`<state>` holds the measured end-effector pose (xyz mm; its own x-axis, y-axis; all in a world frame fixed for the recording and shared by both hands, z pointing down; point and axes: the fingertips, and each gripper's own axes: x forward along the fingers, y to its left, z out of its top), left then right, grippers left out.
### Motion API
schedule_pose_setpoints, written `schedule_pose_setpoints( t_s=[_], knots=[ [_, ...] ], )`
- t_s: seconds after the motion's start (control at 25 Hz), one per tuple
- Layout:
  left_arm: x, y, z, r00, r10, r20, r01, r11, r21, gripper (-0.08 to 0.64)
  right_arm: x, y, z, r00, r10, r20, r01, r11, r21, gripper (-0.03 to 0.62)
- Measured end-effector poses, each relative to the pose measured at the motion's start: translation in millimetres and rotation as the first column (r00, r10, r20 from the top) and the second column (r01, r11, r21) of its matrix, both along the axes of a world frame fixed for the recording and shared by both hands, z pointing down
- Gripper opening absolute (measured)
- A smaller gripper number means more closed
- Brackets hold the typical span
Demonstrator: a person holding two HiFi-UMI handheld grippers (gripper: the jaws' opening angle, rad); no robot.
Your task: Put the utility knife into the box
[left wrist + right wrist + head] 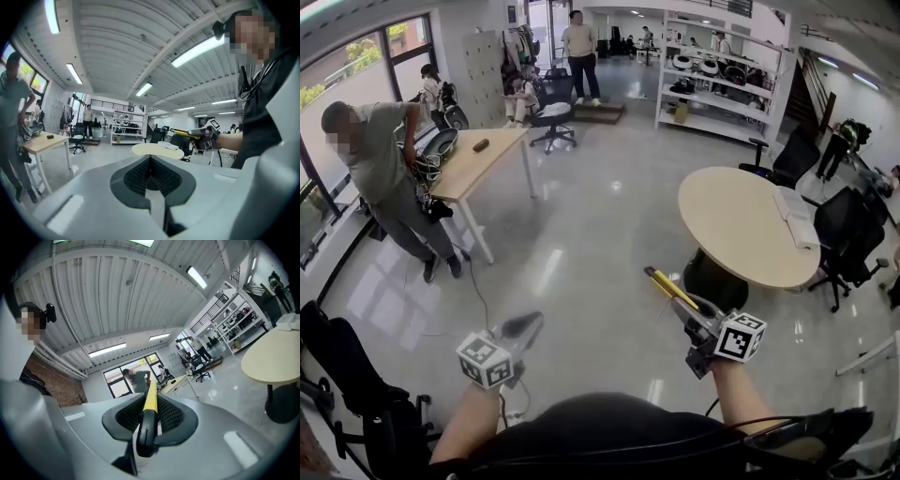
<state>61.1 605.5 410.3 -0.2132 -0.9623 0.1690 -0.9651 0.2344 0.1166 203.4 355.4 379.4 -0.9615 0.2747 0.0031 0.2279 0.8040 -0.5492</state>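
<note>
Carry step: my right gripper [694, 315] pinches the yellow utility knife [668, 287] in mid-air above the floor [591, 234], my left gripper [523, 328] is pressed together and empty, and with no box clearly visible I must first locate it.

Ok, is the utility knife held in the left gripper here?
No, the utility knife is clamped in the right gripper, while the left gripper holds nothing.
</note>
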Motion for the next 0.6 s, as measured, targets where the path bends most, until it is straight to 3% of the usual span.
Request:
schedule_pose_setpoints(
  t_s=[0.32, 0.6],
  knots=[
    [-62, -45, 15, 0.998, 0.040, -0.047, -0.039, 0.999, 0.025, 0.000, -47, -45, 15, 0.998, 0.055, -0.035, -0.055, 0.998, 0.003, 0.089],
    [-195, -82, 13, 0.987, 0.145, -0.074, -0.139, 0.987, 0.078, 0.000, -161, -65, 6, 0.987, 0.157, -0.036, -0.155, 0.987, 0.030, 0.089]
  ],
)
